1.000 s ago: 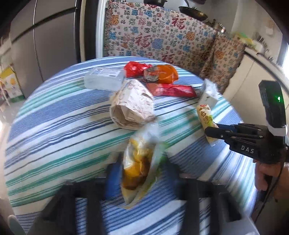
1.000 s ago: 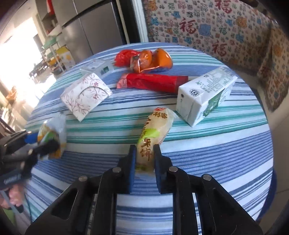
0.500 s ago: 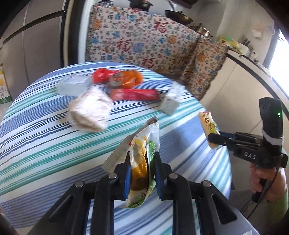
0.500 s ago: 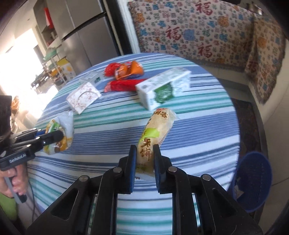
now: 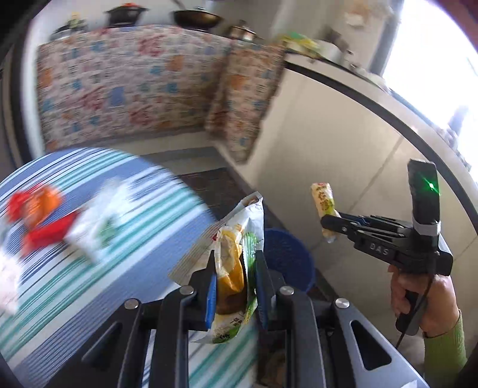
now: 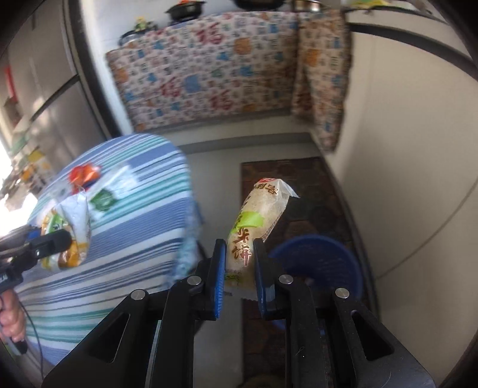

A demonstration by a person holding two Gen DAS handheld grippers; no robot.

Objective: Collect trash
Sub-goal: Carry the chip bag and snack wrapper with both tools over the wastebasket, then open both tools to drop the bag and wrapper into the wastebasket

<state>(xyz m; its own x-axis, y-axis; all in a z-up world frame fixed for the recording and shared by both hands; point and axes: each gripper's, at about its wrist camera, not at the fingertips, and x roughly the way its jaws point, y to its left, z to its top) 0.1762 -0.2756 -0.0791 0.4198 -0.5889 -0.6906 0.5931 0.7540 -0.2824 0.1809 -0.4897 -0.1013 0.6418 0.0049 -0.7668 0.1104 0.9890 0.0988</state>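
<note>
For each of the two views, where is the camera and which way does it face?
Left wrist: sits on the left gripper, looking down along its fingers at the snack bag it grips, with table left and blue bin beyond; the right gripper and its hand show.
Right wrist: sits on the right gripper, looking down at the rice cracker pack it grips; the left gripper shows.
Shared: table, bin, both packs.

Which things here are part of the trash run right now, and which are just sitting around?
In the job:
left gripper, shut on the snack bag
right gripper, shut on the rice cracker pack
blue bin
wrappers and carton left on the striped table

Lying about:
patterned cloth
pots
floor mat
</note>
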